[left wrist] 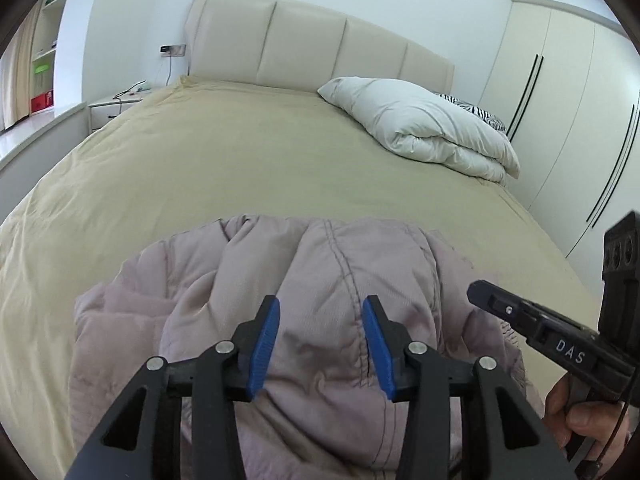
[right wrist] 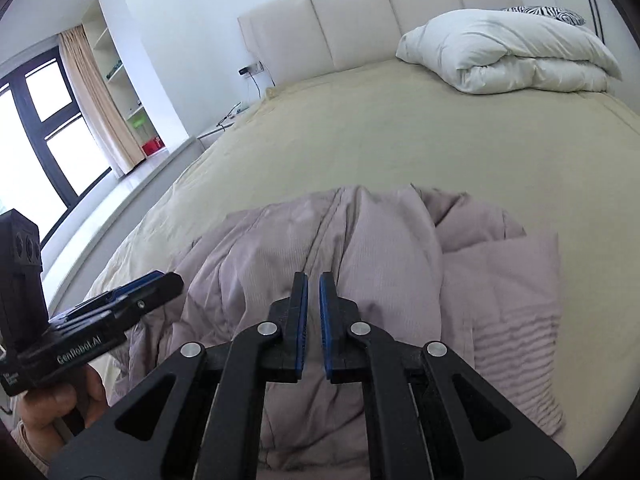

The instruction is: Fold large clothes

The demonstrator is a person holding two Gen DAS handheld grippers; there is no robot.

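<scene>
Starting at the left edge: window (right wrist: 44, 128) with dark frames, beige curtain (right wrist: 100, 100), open shelving (left wrist: 44, 60) beside it, then a low nightstand (left wrist: 116, 106) tucked against the bed's left side.

Left gripper (left wrist: 320, 312) hangs above the near end of the bed, blue pads apart, nothing between them, no fabric clamped. It also shows at the left edge of the right wrist view, a hand (right wrist: 52, 404) on its handle.

Centre: padded mauve jacket (left wrist: 288, 300) lies rumpled on the tan bedspread (left wrist: 240, 152) at the near end of the bed, bunched into thick folds, a stitched seam running down its middle. One flatter panel with ribbed texture spreads out to the right side of the heap in the right wrist view.

Right gripper (right wrist: 314, 280) sits above the jacket, pads drawn nearly together with only a thin slit between, nothing pinched. Cannot tell if the tips brush the cloth below.

Far right: folded white duvet (left wrist: 424, 128) against the cream headboard (left wrist: 312, 44), zebra-print pillow (left wrist: 480, 114) behind it, wardrobe doors (left wrist: 560, 120) along the wall.
</scene>
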